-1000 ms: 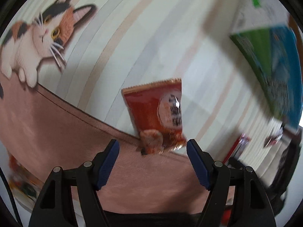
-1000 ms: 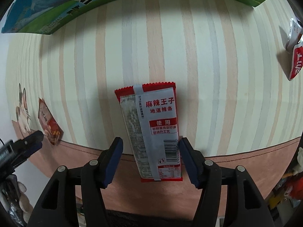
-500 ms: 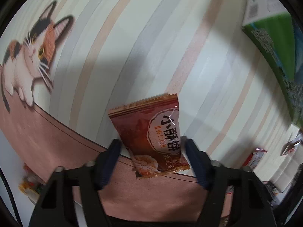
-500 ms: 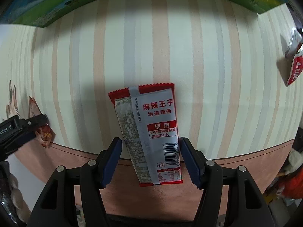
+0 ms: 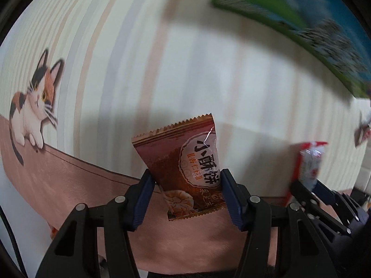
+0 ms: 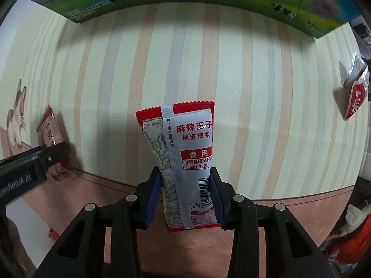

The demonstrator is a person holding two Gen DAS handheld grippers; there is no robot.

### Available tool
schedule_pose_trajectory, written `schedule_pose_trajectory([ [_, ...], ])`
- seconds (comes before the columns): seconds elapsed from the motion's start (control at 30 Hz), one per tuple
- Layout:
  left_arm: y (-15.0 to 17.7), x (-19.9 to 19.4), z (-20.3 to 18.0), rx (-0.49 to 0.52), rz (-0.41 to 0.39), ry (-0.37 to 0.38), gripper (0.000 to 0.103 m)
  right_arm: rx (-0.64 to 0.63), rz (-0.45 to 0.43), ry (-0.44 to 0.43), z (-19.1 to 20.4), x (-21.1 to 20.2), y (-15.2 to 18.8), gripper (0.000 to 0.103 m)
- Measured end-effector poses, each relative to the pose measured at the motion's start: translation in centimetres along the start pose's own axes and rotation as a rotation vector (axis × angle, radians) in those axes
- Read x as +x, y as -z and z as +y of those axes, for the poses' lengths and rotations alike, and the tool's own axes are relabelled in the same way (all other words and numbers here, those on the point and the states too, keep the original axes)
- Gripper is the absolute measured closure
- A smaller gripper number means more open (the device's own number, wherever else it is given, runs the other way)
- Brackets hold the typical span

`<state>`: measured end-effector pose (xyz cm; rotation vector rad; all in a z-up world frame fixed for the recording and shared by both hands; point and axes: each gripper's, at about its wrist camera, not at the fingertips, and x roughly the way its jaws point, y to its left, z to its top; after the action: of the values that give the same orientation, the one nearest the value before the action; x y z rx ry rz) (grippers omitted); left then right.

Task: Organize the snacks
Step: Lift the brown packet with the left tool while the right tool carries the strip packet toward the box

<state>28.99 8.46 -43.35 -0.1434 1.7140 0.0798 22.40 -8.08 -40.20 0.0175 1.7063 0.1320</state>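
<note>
Both my snack packets are shiny plastic film: the brown one [image 5: 183,176] crinkly, the red-and-grey one [image 6: 187,159] smoother. The striped mat [image 6: 255,92] under them looks matt, and my gripper pads [image 5: 145,197] look like dull blue rubber.

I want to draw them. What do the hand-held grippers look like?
Each hand-held gripper, left and right, has black plastic arms with slot cut-outs and silver rivets, ending in dark blue pads. In the right wrist view the left one's side carries white lettering.
</note>
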Motion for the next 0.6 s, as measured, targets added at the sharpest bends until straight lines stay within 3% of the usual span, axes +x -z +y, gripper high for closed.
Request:
schedule_pose_trajectory([
  [0.1, 0.3, -1.9, -1.7, 0.053, -0.042, 0.003, 0.048, -0.004, -0.018, -0.034, -1.8, 0.2, 0.5, 0.061],
  [0.43, -0.7, -10.8, -8.8, 0.172, -0.202, 0.080, 0.048, 0.019, -0.159, -0.193, -5.8, -9.9, 1.6, 0.062],
  [0.6, -2.3, -17.4, -7.7, 0.212, -0.283, 0.152, 0.048, 0.052, -0.286, -0.265, -8.2, -17.6, 0.1, 0.062],
])
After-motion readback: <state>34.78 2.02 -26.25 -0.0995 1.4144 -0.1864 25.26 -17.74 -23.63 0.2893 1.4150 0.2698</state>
